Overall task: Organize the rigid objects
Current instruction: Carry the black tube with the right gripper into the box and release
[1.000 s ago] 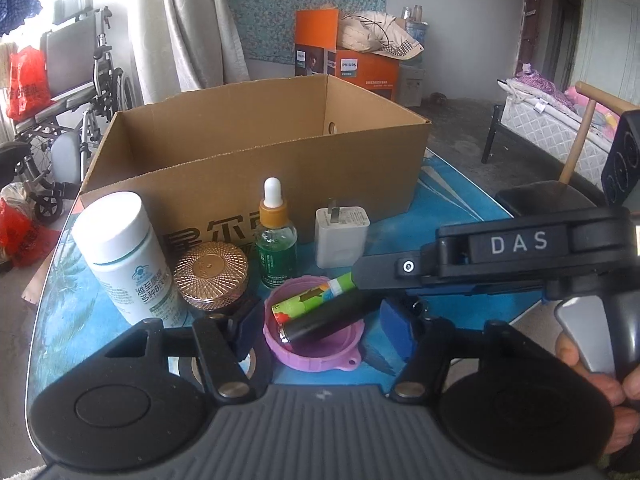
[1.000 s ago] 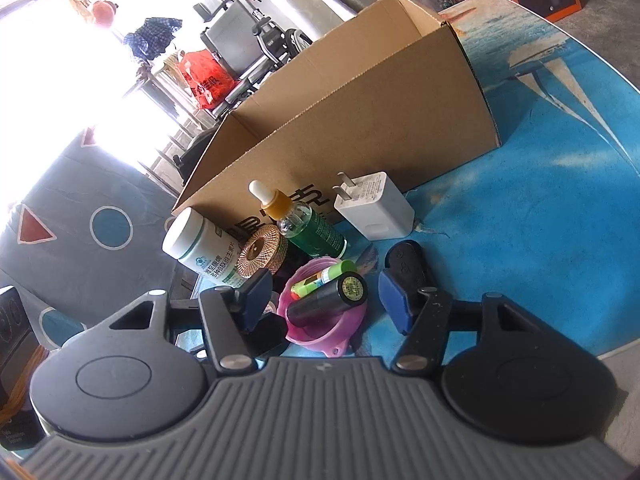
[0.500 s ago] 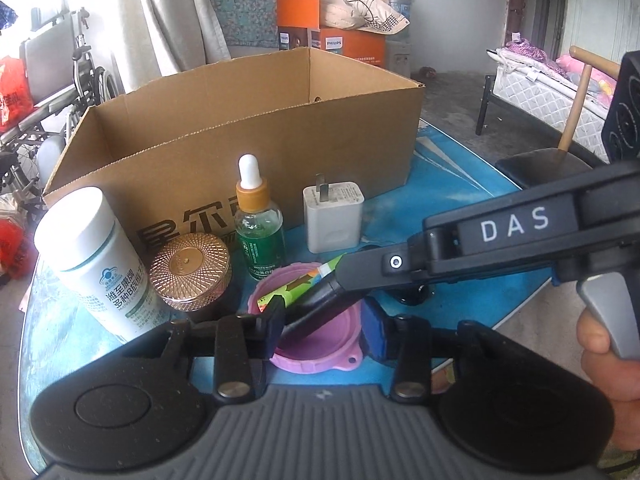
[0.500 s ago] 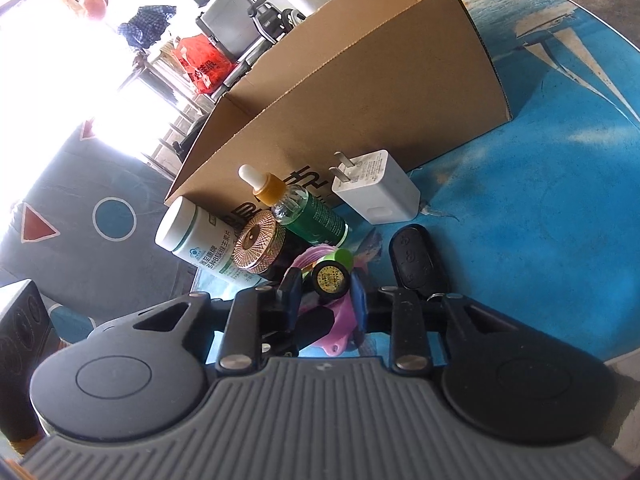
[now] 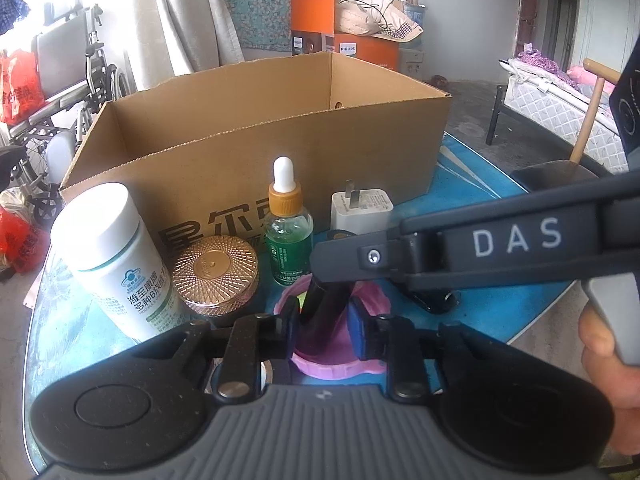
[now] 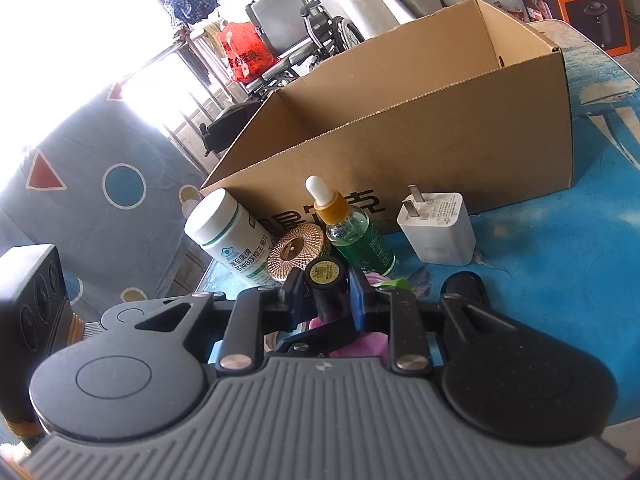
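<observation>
A black tube [image 5: 320, 312] with a gold end label [image 6: 324, 274] stands tilted in a pink cup [image 5: 332, 366] on the blue table. My right gripper [image 6: 326, 296] is shut on the tube's upper part; in the left wrist view it reaches in from the right [image 5: 336, 276]. My left gripper [image 5: 324, 328] has its jaws closing in, both pads pressed on the tube's lower part just above the cup. A green marker [image 6: 396, 282] lies in the cup, mostly hidden. The open cardboard box [image 5: 248, 160] stands behind.
In front of the box stand a white pill bottle [image 5: 116, 264], a gold-lidded jar [image 5: 216, 276], a green dropper bottle [image 5: 288, 236] and a white charger [image 5: 360, 208]. A black oval object [image 6: 464, 288] lies to the right. A wheelchair and a bed stand beyond the table.
Both grippers have closed. The right one took the black tube and tipped it up from lying across the cup. The left pads closed in around its lower part.
</observation>
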Demonstrator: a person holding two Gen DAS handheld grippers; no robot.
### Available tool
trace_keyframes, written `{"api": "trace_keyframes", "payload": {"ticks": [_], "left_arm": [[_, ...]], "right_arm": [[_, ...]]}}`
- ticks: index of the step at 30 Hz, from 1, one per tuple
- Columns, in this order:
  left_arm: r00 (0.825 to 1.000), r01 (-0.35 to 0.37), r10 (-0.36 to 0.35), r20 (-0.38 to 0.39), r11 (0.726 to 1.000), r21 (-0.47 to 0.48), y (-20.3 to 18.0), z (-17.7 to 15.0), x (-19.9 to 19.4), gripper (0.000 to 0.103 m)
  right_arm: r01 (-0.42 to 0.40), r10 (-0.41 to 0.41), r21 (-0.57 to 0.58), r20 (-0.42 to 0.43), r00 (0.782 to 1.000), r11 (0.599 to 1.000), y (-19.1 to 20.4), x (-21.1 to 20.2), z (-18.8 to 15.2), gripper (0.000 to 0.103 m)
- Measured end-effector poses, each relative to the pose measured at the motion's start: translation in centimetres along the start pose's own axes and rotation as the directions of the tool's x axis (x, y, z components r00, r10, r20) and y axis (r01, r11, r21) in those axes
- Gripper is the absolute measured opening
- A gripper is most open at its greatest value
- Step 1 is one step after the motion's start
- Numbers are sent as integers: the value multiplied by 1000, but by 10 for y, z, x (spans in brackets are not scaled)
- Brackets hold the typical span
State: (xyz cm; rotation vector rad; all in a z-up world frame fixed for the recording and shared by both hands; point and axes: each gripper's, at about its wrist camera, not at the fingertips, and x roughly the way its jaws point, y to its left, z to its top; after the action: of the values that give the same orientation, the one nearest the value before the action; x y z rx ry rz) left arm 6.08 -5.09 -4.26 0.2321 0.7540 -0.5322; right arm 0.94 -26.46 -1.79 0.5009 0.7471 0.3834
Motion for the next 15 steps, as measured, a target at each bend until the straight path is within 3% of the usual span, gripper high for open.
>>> {"api": "trace_keyframes", "payload": {"ticks": [15], "left_arm": [[997, -27, 24, 72, 999, 41, -8, 1, -15, 24]], "right_arm": [[-3, 5, -59, 25, 1000, 998, 11, -11, 7, 23]]}}
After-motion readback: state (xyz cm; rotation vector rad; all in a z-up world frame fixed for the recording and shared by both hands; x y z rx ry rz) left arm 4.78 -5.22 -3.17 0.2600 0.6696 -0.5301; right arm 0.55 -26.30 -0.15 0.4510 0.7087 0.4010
